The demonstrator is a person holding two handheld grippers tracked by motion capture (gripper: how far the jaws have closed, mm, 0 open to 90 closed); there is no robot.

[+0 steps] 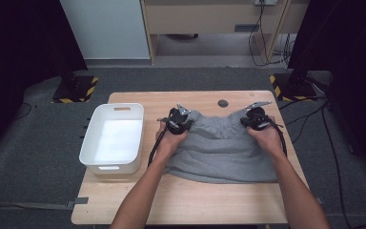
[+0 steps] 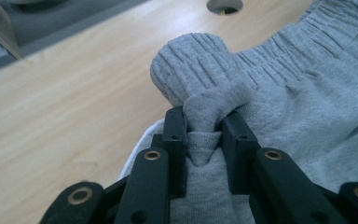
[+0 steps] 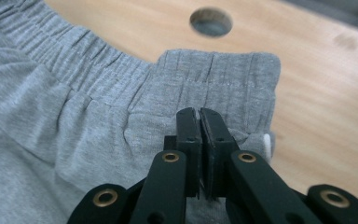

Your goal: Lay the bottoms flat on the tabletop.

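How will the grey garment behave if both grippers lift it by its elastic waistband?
The grey garment will probably hang limp, since its soft cloth already bunches between the jaws of the left gripper. It seems light. The grip looks fairly secure, not slippery: the right gripper is clamped on the gathered waistband. The lower part may drag over the table.

The high view is evenly lit from above: the wooden table [image 1: 181,200] is bright, while black curtains at the left and right edges swallow the light. The white bin [image 1: 112,138] at the table's left edge glares slightly on its floor. Shadows are soft and short, and the picture is a little grainy. In the left gripper view the near black jaws are soft-focused, and the table's far edge blurs. In the right gripper view the grey cloth [image 3: 51,116] is sharp; the far corner is hazy.
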